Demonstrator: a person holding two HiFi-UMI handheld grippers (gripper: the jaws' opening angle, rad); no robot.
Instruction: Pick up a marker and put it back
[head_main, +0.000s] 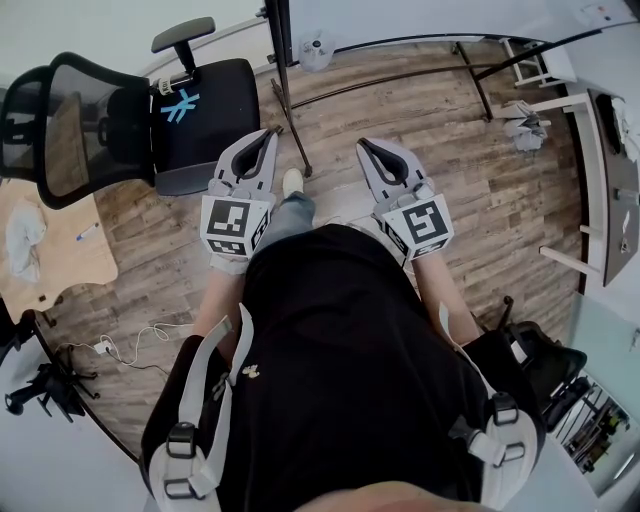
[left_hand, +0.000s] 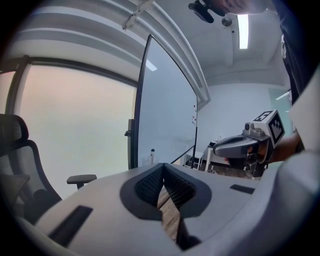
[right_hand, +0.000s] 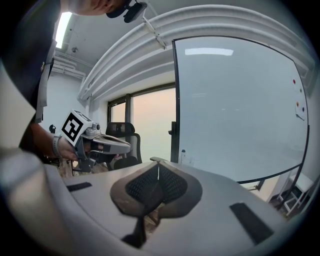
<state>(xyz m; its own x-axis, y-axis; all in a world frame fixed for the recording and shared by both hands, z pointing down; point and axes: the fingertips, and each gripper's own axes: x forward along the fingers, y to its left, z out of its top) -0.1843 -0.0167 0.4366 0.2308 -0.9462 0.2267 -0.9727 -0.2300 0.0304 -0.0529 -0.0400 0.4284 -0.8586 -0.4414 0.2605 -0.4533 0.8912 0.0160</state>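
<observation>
Both tools sit mid-frame in the head view. The left gripper (head_main: 266, 135) is pressed together with nothing between its jaws, and the right gripper (head_main: 366, 146) is closed and empty too. What looks like a marker (head_main: 88, 231) lies on the wooden desk (head_main: 70, 270) at the left edge, below the black chair (head_main: 110, 120), well apart from both.

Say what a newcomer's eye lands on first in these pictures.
The two grey grippers fill the middle of the head view. The left gripper and right gripper are held side by side over the wood floor, both shut with nothing between their jaws. A large whiteboard stands ahead of them, and a black mesh office chair sits at the head view's upper left.
</observation>
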